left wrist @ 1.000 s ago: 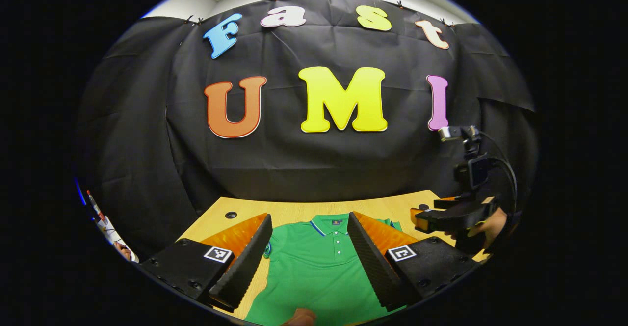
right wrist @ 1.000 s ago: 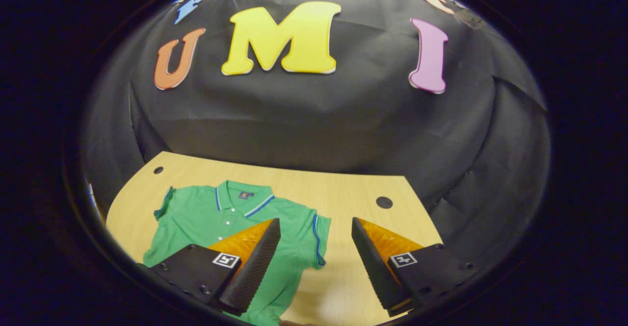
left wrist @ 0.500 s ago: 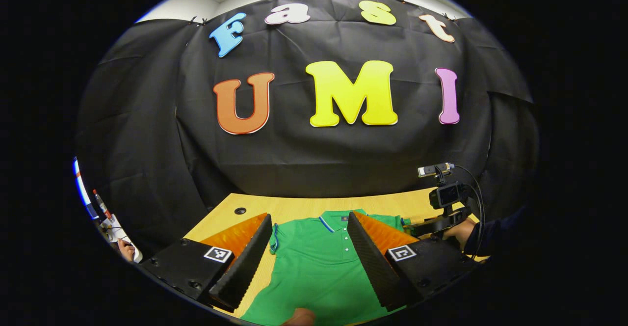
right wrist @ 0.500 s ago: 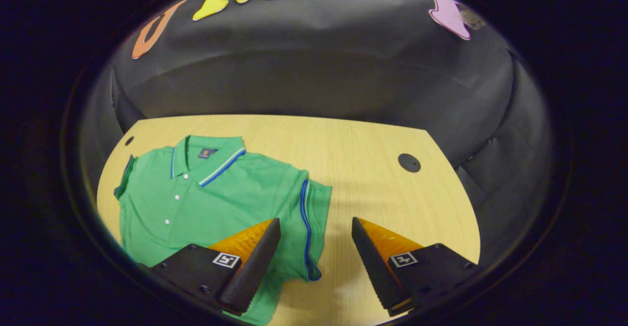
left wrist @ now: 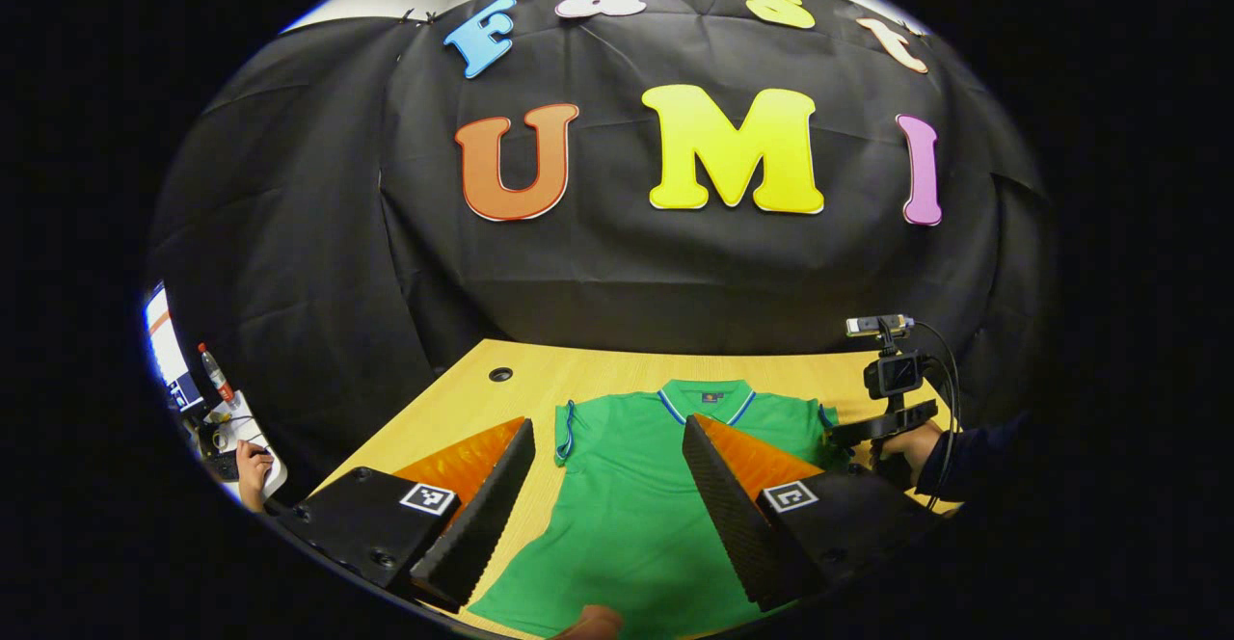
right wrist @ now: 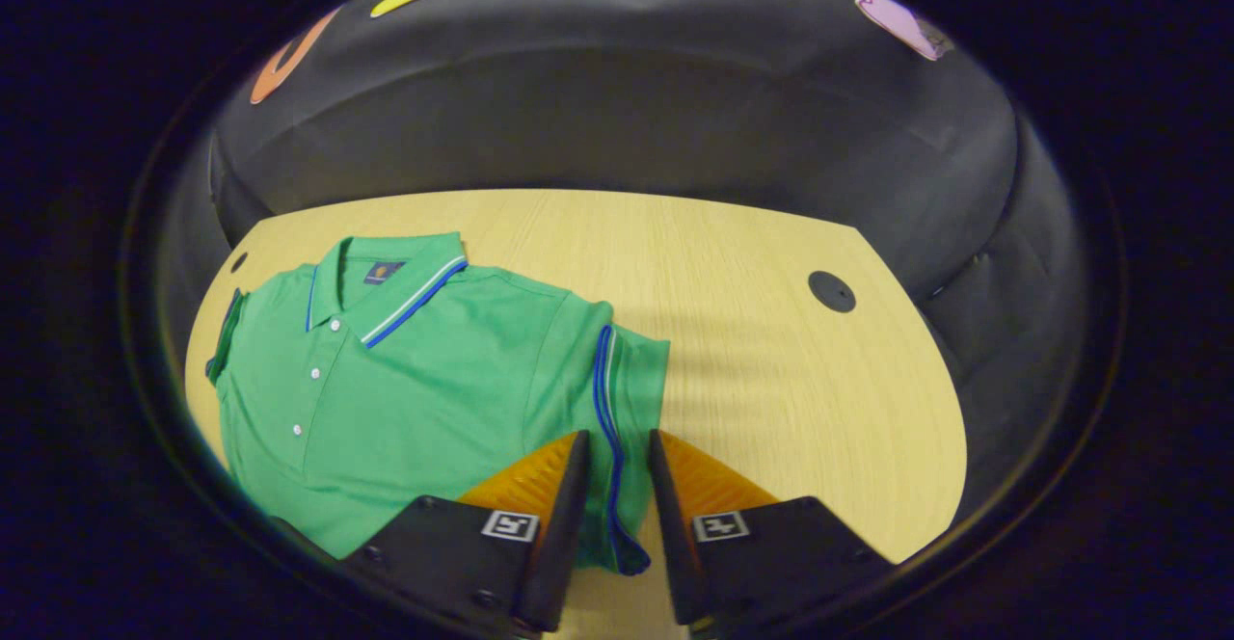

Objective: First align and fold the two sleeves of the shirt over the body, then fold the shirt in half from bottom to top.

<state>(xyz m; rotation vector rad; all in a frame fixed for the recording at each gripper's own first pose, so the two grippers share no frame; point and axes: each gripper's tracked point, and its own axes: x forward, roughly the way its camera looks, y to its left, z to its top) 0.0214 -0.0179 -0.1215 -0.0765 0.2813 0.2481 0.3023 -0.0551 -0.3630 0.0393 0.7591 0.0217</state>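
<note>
A green polo shirt (left wrist: 627, 515) with a blue-striped collar lies flat, front up, on the wooden table (left wrist: 463, 409). My left gripper (left wrist: 607, 423) hangs open above the shirt's body, holding nothing. In the right gripper view the shirt (right wrist: 415, 380) spreads to the left, and its near sleeve (right wrist: 631, 370) with a blue-striped hem runs down between my fingers. My right gripper (right wrist: 618, 435) is narrowed around that hem, with a gap still showing between the fingers. The left gripper view shows the right gripper (left wrist: 882, 428) low at the shirt's right sleeve, held by a hand (left wrist: 906, 445).
The table (right wrist: 771, 332) has bare wood right of the shirt and a round cable hole (right wrist: 831, 290) near its far corner. Another hole (left wrist: 499, 373) sits at the far left. Black cloth walls close off the back. A second person's hand (left wrist: 253, 466) rests at a desk far left.
My right gripper dropped to the sleeve and its fingers narrowed from wide open around the striped hem. My left gripper's view shifted, so the shirt now sits further right in it; it stays open.
</note>
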